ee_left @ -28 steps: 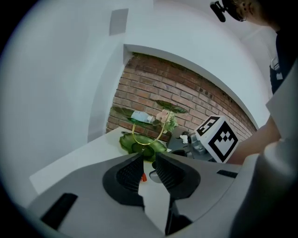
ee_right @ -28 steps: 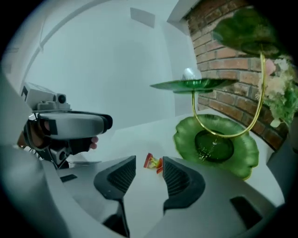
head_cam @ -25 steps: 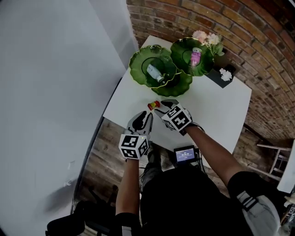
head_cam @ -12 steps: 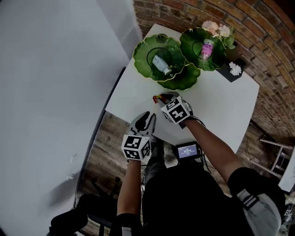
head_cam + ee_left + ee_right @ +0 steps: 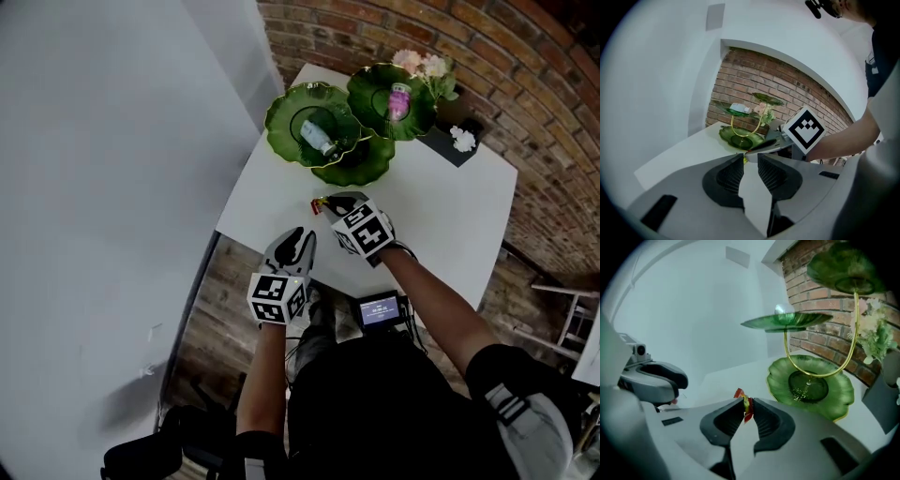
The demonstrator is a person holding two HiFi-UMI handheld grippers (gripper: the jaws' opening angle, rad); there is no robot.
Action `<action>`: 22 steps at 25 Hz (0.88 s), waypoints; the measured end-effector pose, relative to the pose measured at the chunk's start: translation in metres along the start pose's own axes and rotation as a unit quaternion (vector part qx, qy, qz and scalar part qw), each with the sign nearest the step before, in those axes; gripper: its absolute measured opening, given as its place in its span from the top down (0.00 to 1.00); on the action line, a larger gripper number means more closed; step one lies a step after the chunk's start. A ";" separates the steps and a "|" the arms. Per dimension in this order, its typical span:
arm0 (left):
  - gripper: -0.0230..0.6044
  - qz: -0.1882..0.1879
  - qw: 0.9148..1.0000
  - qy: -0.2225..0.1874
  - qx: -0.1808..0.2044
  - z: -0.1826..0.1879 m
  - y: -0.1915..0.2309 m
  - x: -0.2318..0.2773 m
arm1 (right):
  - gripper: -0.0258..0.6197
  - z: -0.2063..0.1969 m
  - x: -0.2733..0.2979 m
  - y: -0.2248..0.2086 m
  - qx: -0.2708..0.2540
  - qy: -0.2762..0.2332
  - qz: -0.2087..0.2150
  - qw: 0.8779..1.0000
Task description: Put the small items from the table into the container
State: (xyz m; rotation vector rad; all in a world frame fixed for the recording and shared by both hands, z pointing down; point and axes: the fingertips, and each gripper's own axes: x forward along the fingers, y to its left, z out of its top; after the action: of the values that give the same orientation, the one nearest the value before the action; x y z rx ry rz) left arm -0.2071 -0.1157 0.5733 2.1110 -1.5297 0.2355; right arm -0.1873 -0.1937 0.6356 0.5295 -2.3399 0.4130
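A small red and yellow wrapped candy (image 5: 746, 407) sits pinched between the tips of my right gripper (image 5: 748, 409), whose jaws are closing on it. In the head view this gripper (image 5: 327, 202) holds the candy (image 5: 318, 203) just above the white table (image 5: 450, 220), short of the green three-dish stand (image 5: 361, 167). The stand's lowest dish (image 5: 811, 387) lies just ahead and is bare. A pale bottle (image 5: 319, 138) and a pink bottle (image 5: 399, 101) lie on the upper dishes. My left gripper (image 5: 302, 236) hovers at the table's near edge, a narrow gap between its jaws, nothing in it (image 5: 750, 159).
A black box with a white flower (image 5: 457, 142) and a bunch of pale flowers (image 5: 422, 64) stand behind the stand by the brick wall (image 5: 525, 84). A small device with a lit screen (image 5: 379, 311) hangs below the table's near edge.
The right gripper's jaws have closed in on the candy at the same spot on the table. The left gripper has stayed put.
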 end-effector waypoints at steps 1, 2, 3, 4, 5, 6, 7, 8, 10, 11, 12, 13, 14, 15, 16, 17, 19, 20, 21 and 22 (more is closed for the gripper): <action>0.82 -0.002 1.000 -0.002 0.003 0.002 -0.003 0.000 | 0.85 0.002 -0.009 0.001 0.000 -0.006 0.000 1.000; 0.82 -0.003 1.000 -0.004 0.007 0.005 -0.006 0.001 | 0.85 0.005 -0.018 0.002 0.000 -0.013 0.000 1.000; 0.82 -0.005 1.000 -0.007 0.012 0.008 -0.009 0.002 | 0.85 0.007 -0.028 0.002 0.000 -0.021 -0.002 1.000; 0.82 -0.007 1.000 -0.009 0.015 0.011 -0.012 0.004 | 0.85 0.009 -0.039 0.001 0.002 -0.029 -0.004 1.000; 0.82 -0.009 1.000 -0.011 0.019 0.015 -0.016 0.006 | 0.85 0.011 -0.050 0.000 0.007 -0.037 -0.007 0.999; 0.82 -0.012 1.000 -0.012 0.023 0.018 -0.021 0.008 | 0.85 0.012 -0.061 -0.002 0.013 -0.046 -0.010 0.999; 0.82 -0.017 0.999 -0.013 0.027 0.021 -0.026 0.011 | 0.85 0.013 -0.072 -0.004 0.019 -0.054 -0.015 0.998; 0.82 -0.022 0.999 -0.014 0.031 0.024 -0.031 0.013 | 0.85 0.014 -0.083 -0.006 0.026 -0.063 -0.019 0.998; 0.82 -0.031 0.999 -0.015 0.037 0.027 -0.042 0.017 | 0.85 0.014 -0.101 -0.009 0.040 -0.078 -0.024 0.996; 0.83 -0.034 0.998 -0.016 0.040 0.029 -0.047 0.019 | 0.85 0.014 -0.110 -0.009 0.046 -0.084 -0.025 0.995; 0.85 -0.037 0.998 -0.017 0.043 0.030 -0.053 0.020 | 0.85 0.013 -0.117 -0.010 0.049 -0.089 -0.027 0.994; 0.87 -0.041 0.998 -0.018 0.044 0.032 -0.058 0.022 | 0.85 0.012 -0.124 -0.011 0.053 -0.092 -0.028 0.994; 0.88 -0.044 0.998 -0.018 0.045 0.033 -0.062 0.023 | 0.85 0.010 -0.128 -0.012 0.056 -0.094 -0.029 0.994; 0.89 -0.047 0.998 -0.018 0.047 0.034 -0.066 0.025 | 0.85 0.008 -0.132 -0.012 0.057 -0.096 -0.030 0.993; 0.89 -0.049 0.997 -0.018 0.049 0.035 -0.069 0.026 | 0.85 0.007 -0.135 -0.013 0.059 -0.096 -0.030 0.993; 0.91 -0.051 0.997 -0.017 0.052 0.035 -0.071 0.027 | 0.85 0.006 -0.137 -0.014 0.059 -0.097 -0.031 0.993; 0.92 -0.050 0.997 -0.016 0.054 0.036 -0.072 0.028 | 0.85 0.004 -0.139 -0.016 0.061 -0.097 -0.032 0.993; 0.93 -0.049 0.997 -0.017 0.055 0.036 -0.071 0.029 | 0.85 0.003 -0.139 -0.016 0.062 -0.097 -0.032 0.993; 0.94 -0.046 0.997 -0.017 0.055 0.036 -0.070 0.029 | 0.85 0.002 -0.139 -0.017 0.063 -0.097 -0.032 0.993; 0.95 -0.044 0.997 -0.017 0.055 0.035 -0.069 0.029 | 0.85 0.002 -0.138 -0.017 0.063 -0.097 -0.032 0.993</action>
State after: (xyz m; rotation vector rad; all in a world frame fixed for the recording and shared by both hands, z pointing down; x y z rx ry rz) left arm -0.1386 -0.1421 0.5346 2.2724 -1.4686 0.2595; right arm -0.0866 -0.1738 0.5414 0.7316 -2.4853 0.5026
